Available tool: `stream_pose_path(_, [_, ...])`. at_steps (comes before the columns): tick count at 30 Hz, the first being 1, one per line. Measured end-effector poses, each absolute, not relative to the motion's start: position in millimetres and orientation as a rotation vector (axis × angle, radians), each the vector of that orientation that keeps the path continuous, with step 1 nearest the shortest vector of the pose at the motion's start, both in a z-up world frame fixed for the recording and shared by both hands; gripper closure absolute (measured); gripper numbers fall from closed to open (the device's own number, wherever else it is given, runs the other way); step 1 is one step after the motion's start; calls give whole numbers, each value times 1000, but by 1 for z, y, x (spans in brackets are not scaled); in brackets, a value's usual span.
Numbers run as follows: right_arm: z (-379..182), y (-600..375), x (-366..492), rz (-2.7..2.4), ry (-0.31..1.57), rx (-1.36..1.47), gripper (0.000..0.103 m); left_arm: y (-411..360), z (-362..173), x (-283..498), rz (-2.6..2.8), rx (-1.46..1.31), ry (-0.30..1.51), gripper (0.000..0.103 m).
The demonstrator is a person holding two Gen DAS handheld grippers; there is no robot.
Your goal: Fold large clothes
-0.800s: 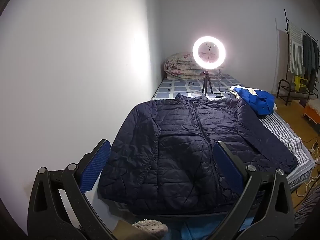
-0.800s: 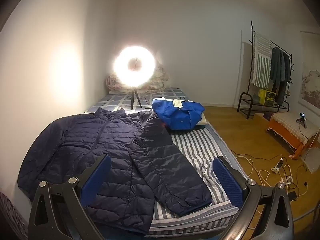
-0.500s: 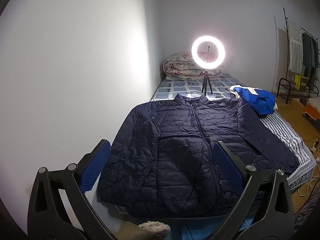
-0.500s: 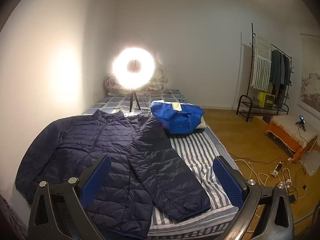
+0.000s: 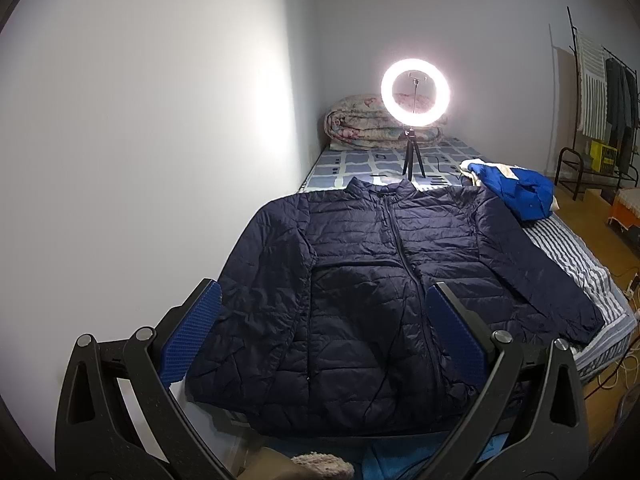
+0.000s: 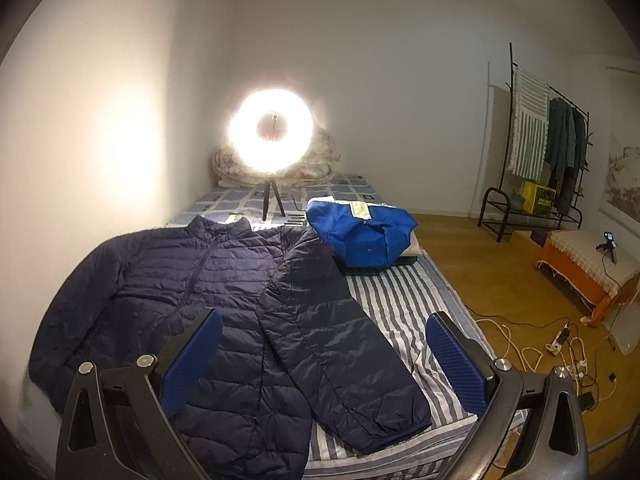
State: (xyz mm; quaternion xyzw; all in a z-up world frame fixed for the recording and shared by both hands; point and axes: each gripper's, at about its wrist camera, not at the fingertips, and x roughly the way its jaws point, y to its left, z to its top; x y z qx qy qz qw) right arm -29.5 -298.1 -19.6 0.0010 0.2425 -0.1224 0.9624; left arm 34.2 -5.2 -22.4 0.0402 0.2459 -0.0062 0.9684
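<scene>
A dark navy puffer jacket (image 5: 372, 280) (image 6: 224, 300) lies flat on the bed, zipped, front up, collar toward the far end and sleeves spread out to both sides. Its right sleeve (image 6: 340, 348) rests across the striped sheet. In the left wrist view my left gripper (image 5: 324, 340) hovers above the jacket's hem, jaws wide open, nothing between its blue pads. My right gripper (image 6: 324, 360) hangs over the right sleeve and the bed edge, also wide open and holding nothing.
A blue garment (image 6: 360, 236) (image 5: 516, 188) is bundled on the bed beyond the right sleeve. A lit ring light on a tripod (image 5: 414, 120) stands behind the collar, with a rolled quilt (image 5: 360, 128) at the wall. Clothes rack (image 6: 548, 152), cables (image 6: 560, 340) and wood floor lie to the right.
Both views have shifted slightly: the jacket sits a little lower and nearer in the right wrist view. The jacket itself has not moved and both grippers stay wide open.
</scene>
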Motion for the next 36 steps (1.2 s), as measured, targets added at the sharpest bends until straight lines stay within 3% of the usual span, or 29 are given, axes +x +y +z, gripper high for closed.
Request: stream_pose_path(36, [-59,-305,6,-229,533,44,0,-16,-59,76,5,122,566,0])
